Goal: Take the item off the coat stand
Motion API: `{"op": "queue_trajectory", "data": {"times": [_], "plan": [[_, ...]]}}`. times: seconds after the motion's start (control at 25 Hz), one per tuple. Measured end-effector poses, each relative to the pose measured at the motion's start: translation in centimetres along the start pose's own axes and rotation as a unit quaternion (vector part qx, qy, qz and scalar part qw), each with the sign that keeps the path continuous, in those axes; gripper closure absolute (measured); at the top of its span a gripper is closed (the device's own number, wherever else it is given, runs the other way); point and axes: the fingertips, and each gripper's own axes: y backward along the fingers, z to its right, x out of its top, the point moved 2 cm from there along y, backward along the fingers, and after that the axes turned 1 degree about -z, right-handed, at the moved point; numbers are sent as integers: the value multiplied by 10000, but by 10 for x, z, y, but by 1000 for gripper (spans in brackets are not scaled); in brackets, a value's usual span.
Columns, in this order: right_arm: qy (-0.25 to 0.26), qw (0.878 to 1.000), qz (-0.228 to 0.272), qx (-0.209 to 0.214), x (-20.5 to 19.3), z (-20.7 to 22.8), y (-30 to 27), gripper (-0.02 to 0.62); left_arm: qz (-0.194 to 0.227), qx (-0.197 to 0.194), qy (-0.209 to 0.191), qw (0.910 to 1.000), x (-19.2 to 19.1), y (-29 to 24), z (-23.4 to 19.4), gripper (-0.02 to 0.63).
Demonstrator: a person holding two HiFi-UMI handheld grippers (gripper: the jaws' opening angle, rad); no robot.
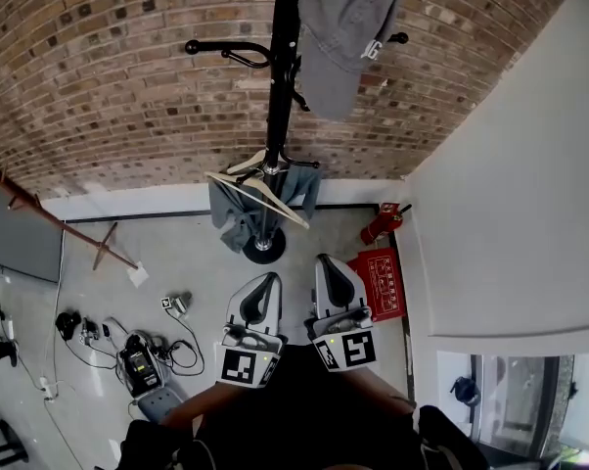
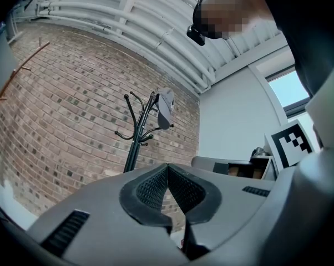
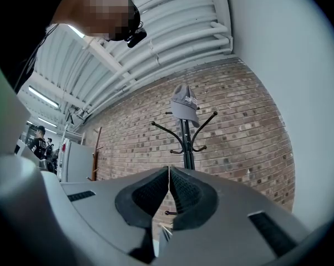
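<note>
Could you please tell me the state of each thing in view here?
Coat stand: upright.
Grey cap: hanging on top of the coat stand.
Wooden hanger: hanging low on the stand.
Grey garment: draped low on the stand.
Left gripper: shut, empty.
Right gripper: shut, empty.

Matt cloth cap (image 1: 348, 27) – glossy blk metal stand (image 1: 280, 96) – rough brick wall (image 1: 109, 76).

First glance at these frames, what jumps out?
The black coat stand against the brick wall draws the eye first. A grey cap hangs on its top hooks, and a wooden hanger and a bluish garment sit low on the pole. The left gripper and right gripper are both shut and empty, short of the stand. A red fire extinguisher sits by the white wall.
</note>
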Motion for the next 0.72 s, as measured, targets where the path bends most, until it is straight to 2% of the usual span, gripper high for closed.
{"op": "queue_trajectory", "data": {"times": [0.24,0.44,0.6,0.72], "plan": [[-85,9999,15,-137,0,16,-7,577,-88,-159,-36,9998,-3,-27,1,588],[39,9993,313,-206,24,49,-9,577,-27,-86,-112,9999,-11,-42,15,588],[-88,9993,333,-109,40,72,-22,574,-37,-34,-333,9994,-10,-51,20,589],[-239,9988,404,108,57,86,-34,538,-44,124,-316,9994,-12,-58,22,588]]}}
